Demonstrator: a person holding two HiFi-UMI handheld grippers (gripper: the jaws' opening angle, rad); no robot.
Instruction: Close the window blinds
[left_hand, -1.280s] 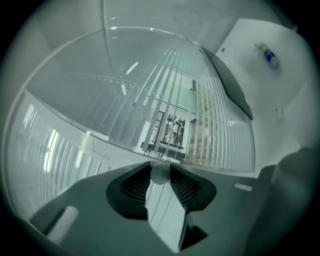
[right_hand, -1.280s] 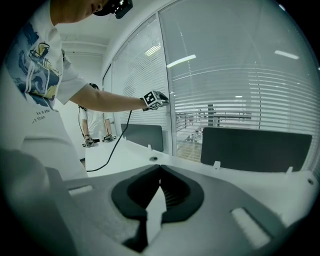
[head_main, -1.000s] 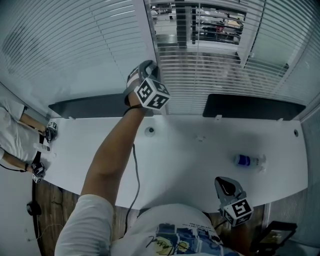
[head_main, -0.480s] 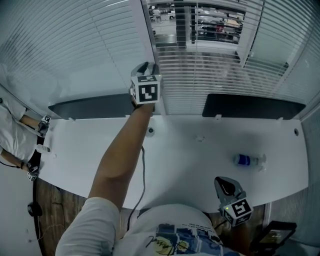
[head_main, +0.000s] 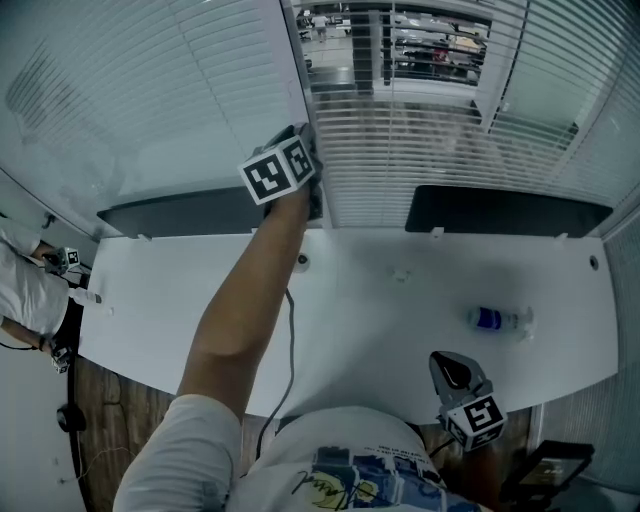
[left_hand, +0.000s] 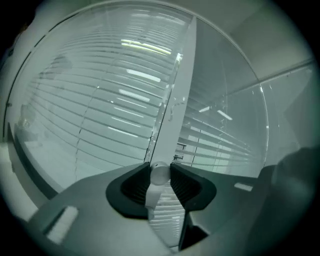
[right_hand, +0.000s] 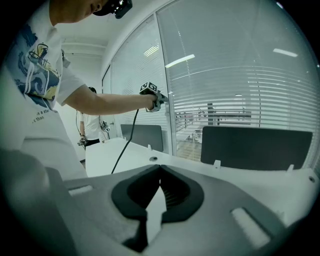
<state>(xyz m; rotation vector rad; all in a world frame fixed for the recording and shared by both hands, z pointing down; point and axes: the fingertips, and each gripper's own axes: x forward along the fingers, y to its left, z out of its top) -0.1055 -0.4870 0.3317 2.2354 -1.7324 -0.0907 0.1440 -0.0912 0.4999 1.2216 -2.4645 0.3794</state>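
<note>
Head view looks down on the white horizontal-slat window blinds (head_main: 420, 150), which hang over the glass wall behind the desk. On the pane right of the white window post (head_main: 290, 60) the slats are tilted open enough to show a room beyond, while on the left pane they look flatter and more closed. Below them runs a long white desk (head_main: 380, 300) with two dark rectangular panels (head_main: 505, 213) standing along its back edge. The person's bare left arm (head_main: 245, 300) reaches across the desk to the post, and a thin black cable (head_main: 288, 340) trails beside it. Another person in a white shirt (head_main: 25, 290) stands at the desk's far left end.

The left gripper (head_main: 300, 135) is raised against the post. In the left gripper view its dark ribbed pads are partly closed and pressed on either side of a whitish round-ended blind wand (left_hand: 160, 174), which hangs beside the post. The right gripper (head_main: 450, 370) sits low at the desk's near edge, close to the person's torso. Its jaws meet at the tips with nothing between them, as the right gripper view shows. A small clear plastic bottle with a blue label (head_main: 495, 320) lies on its side on the desk, well apart from both grippers.
</note>
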